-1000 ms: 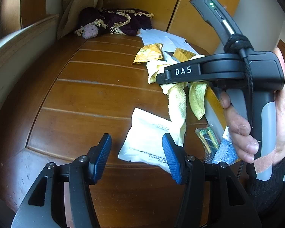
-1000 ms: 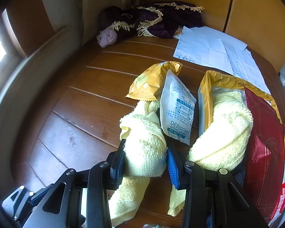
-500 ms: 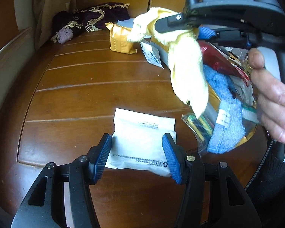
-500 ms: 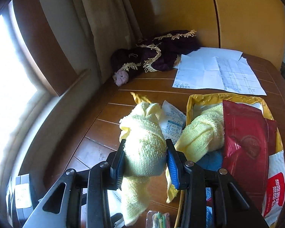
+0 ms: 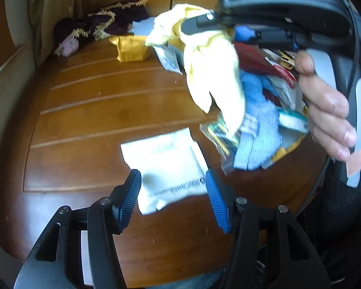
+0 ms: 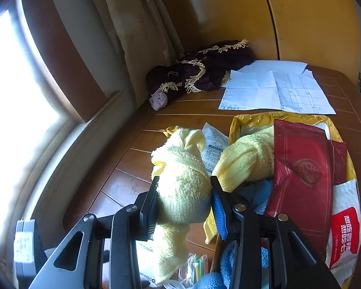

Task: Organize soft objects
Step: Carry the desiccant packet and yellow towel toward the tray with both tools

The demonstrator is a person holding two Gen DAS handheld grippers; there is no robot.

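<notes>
My right gripper (image 6: 184, 197) is shut on a pale yellow towel (image 6: 180, 183), held in the air above the wooden table (image 5: 96, 110). From the left wrist view the same yellow towel (image 5: 214, 77) dangles from the right gripper (image 5: 204, 21), gripped by a hand (image 5: 329, 110). A second yellow towel (image 6: 248, 159) lies in a yellow bag (image 6: 257, 118). A blue cloth (image 5: 260, 125) lies under the pile. My left gripper (image 5: 173, 197) stands open, low over a white pouch (image 5: 166, 163).
A red packet (image 6: 300, 178), a white-and-red packet (image 6: 344, 231), a desiccant sachet (image 6: 214, 149) and a small gold packet (image 5: 132, 48) lie around. Papers (image 6: 276, 89) and a purple fringed cloth (image 6: 199, 72) sit at the back. A curtain (image 6: 137, 31) hangs beside a window (image 6: 12, 96).
The right gripper has lifted the yellow towel up off the pile and higher above the table. The left gripper stays open over the white pouch, shifted slightly.
</notes>
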